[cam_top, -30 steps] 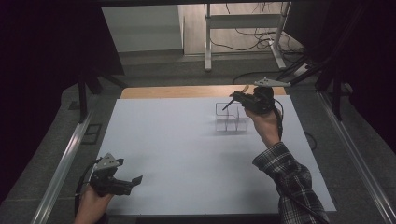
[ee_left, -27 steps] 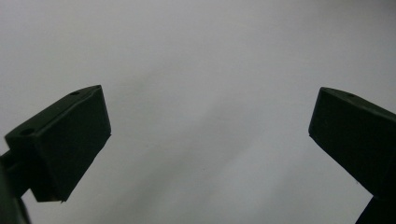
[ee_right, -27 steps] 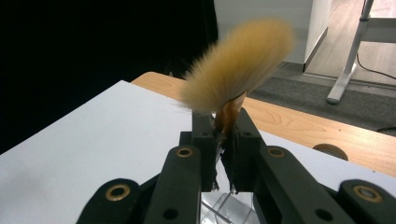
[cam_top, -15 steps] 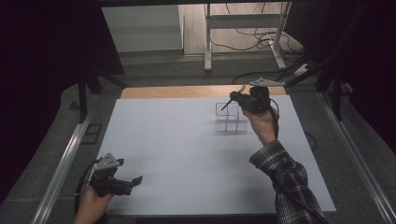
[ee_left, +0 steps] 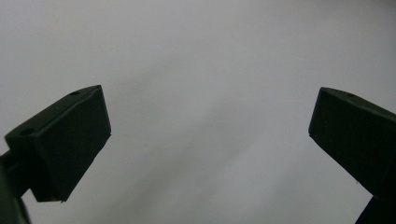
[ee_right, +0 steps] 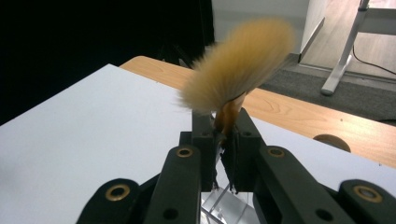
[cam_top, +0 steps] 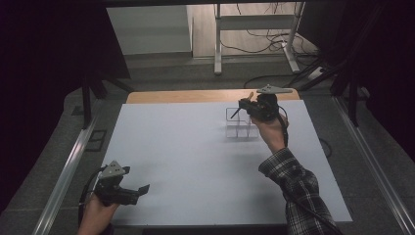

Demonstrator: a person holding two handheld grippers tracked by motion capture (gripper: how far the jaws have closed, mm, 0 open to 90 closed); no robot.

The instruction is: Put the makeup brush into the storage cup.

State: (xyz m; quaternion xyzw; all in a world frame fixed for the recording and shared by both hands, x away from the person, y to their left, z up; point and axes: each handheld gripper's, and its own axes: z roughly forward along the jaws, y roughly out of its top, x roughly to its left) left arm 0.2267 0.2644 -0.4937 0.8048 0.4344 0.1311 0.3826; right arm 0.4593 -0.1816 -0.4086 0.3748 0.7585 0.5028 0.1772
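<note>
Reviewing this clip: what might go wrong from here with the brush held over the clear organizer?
The right gripper pinches the brush only at its thin neck, so it may twist or slip. The clear organizer is light and hard to see; the handle could catch a wall and tip or shove it. The left gripper rests far away, unable to steady it.

Only obstacle on the white sheet (cam_top: 195,161): a clear organizer (cam_top: 240,128) near the far edge; surrounding surface open.

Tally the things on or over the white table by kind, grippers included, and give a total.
Grippers: 2, left gripper and right gripper
Brushes: 1, tan-bristled brush
Clear compartment boxes: 1, clear organizer
Total: 4
</note>
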